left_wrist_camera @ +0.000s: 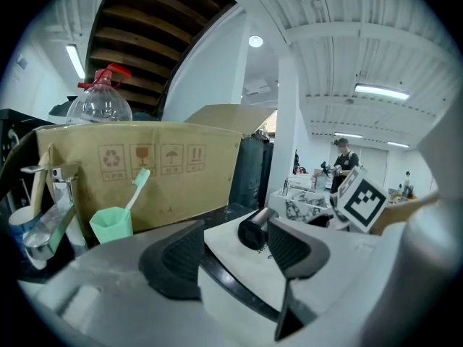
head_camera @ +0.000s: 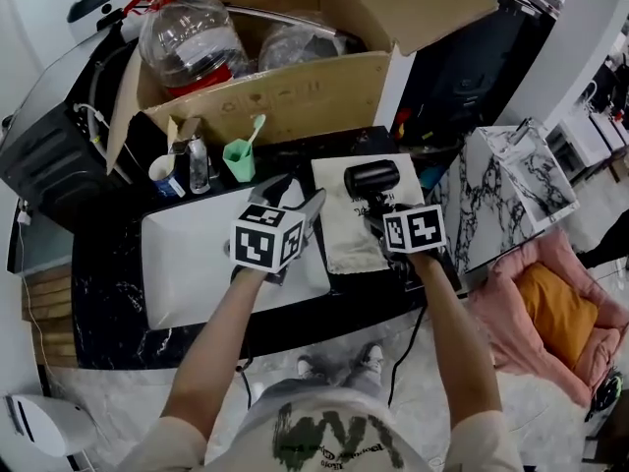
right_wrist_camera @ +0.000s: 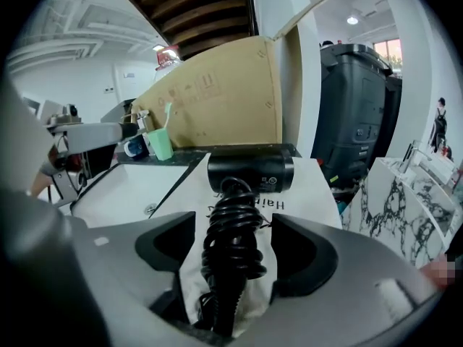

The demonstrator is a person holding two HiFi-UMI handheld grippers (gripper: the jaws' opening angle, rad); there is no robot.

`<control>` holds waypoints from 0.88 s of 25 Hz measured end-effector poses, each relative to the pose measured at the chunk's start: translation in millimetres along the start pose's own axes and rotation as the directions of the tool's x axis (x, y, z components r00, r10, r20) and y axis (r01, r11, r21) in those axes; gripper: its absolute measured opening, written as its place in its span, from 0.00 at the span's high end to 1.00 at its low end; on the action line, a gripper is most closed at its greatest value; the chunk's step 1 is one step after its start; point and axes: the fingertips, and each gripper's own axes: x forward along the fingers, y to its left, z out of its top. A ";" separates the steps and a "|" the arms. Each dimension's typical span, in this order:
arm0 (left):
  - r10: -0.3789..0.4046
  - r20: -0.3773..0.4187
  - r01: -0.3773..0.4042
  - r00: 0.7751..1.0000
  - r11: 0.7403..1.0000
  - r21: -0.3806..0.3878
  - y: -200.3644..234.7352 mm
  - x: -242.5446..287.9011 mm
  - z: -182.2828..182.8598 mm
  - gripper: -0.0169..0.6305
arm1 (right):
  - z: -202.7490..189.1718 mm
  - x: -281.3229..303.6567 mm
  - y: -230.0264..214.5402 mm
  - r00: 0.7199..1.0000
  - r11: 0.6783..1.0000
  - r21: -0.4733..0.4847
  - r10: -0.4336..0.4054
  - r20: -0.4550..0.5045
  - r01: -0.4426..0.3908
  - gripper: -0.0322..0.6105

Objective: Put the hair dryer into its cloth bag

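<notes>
Black counter (head_camera: pixel 98 293), white sink (head_camera: pixel 197 264), cloth bag (head_camera: pixel 339 219), cardboard box (head_camera: pixel 285 96)

Mock bathroom vanity set up in a big lab/workshop hall.
White sink (head_camera: pixel 187 264) in black marble counter (head_camera: pixel 103 283), tap (head_camera: pixel 195 150), green cup (head_camera: pixel 237 161) with toothbrush (head_camera: pixel 255 132); behind it cardboard box (head_camera: pixel 295 96), white panelled ceiling (left_wrist_camera: pixel 347 63) with strip lights (left_wrist_camera: pixel 381 91), a person (left_wrist_camera: pixel 346 161) standing far off in the open hall.
</notes>
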 end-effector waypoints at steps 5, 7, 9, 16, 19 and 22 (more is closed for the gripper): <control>-0.017 -0.017 0.017 1.000 1.000 0.015 -1.8 -2.3 -4.0 0.55 | -4.7 11.9 -1.4 0.998 0.999 0.049 -0.015 -0.061 0.018 0.43; -0.019 -0.020 0.020 1.000 1.000 0.016 -2.1 -4.3 -5.2 0.55 | -7.5 14.0 -2.6 0.996 0.998 0.040 -0.035 -0.084 0.039 0.43; -0.019 -0.020 0.020 1.000 1.000 0.017 -2.5 -6.5 -5.9 0.55 | -9.4 15.3 -3.5 0.994 0.998 0.037 -0.050 -0.095 0.054 0.43; -0.030 -0.023 0.030 0.999 0.999 0.012 -6.9 -10.2 -9.2 0.55 | -12.3 16.9 -8.0 0.988 0.995 0.016 -0.093 -0.125 0.096 0.53; -0.037 -0.031 0.037 0.999 0.999 0.012 -10.1 -10.8 -14.2 0.55 | -12.2 18.3 -7.4 0.988 0.996 0.008 -0.082 -0.130 0.084 0.53; -0.040 -0.031 0.040 0.999 0.999 0.009 -12.4 -12.4 -16.7 0.55 | -10.4 18.5 -7.9 0.988 0.997 0.002 -0.080 -0.132 0.081 0.53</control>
